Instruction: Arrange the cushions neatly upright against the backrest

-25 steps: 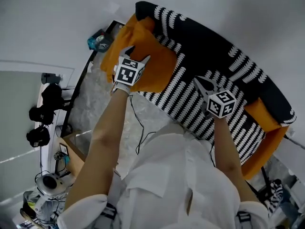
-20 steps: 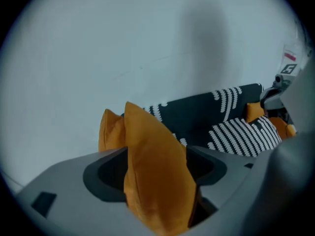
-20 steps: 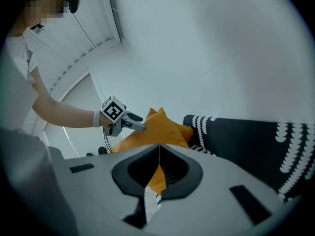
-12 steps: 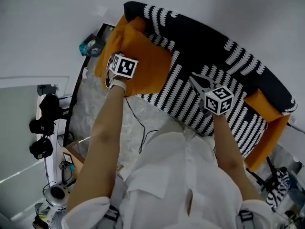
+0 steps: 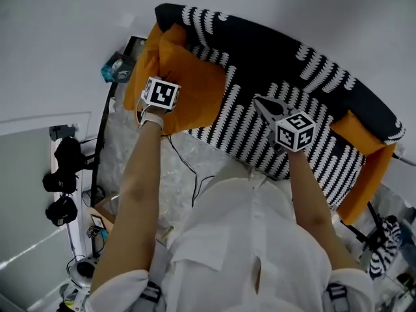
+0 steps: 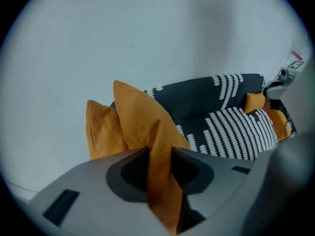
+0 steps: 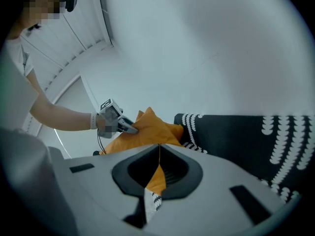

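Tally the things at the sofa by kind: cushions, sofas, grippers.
Orange cushions: 4
Patterned sofa: 1
Grippers: 2, the left gripper, its jaws just closing with a cushion between them, and the right gripper, shut
Total: 7

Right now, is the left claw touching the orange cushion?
Touching. The left gripper view shows the left claw, whose jaws have just been closing, pinching the edge of the orange cushion between them.
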A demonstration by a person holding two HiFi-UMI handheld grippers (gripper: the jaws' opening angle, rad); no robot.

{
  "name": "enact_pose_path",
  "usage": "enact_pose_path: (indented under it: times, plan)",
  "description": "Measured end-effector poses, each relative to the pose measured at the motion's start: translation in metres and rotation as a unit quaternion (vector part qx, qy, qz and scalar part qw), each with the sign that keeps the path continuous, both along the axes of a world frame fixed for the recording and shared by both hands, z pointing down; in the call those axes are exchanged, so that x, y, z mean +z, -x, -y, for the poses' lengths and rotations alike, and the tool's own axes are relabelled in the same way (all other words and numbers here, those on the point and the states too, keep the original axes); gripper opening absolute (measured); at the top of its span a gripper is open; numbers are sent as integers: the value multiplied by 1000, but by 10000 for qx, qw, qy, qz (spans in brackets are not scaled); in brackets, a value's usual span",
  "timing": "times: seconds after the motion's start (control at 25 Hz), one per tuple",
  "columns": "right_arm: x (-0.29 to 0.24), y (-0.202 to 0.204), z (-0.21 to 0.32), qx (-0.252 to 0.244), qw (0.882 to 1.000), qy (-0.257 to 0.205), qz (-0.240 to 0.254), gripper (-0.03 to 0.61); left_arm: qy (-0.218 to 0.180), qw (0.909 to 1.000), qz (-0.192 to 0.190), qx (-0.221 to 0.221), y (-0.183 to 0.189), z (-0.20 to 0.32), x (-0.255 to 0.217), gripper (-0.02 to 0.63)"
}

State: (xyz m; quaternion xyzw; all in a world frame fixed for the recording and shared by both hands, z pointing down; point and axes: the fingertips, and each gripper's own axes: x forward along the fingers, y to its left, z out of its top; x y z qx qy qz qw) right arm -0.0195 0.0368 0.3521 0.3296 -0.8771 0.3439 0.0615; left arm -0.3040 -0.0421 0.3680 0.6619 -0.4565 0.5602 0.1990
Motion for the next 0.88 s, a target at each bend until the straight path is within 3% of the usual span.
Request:
enact_pose_path:
  times: [0.2, 0.36, 0.56, 0.72, 0.88]
  plan:
    - [7, -18, 7, 165, 9999, 46, 25, 12, 83, 9988, -349, 340, -44, -5, -10, 116]
    - [8, -36, 7, 423, 9990, 92, 70, 12, 154, 9922, -641, 1054, -100, -16, -21, 107]
    - [5, -62, 1, 604, 9982, 67, -18, 14, 283, 9813, -666, 1782, -153, -44, -27, 101]
    - [17, -86, -9, 681, 9973, 228, -124, 67, 339, 9735, -800, 2118, -192, -52, -41, 97]
    - [50, -116, -30, 749, 9942, 590, -487, 118, 425, 9606, -1285, 2425, -244, -63, -67, 97]
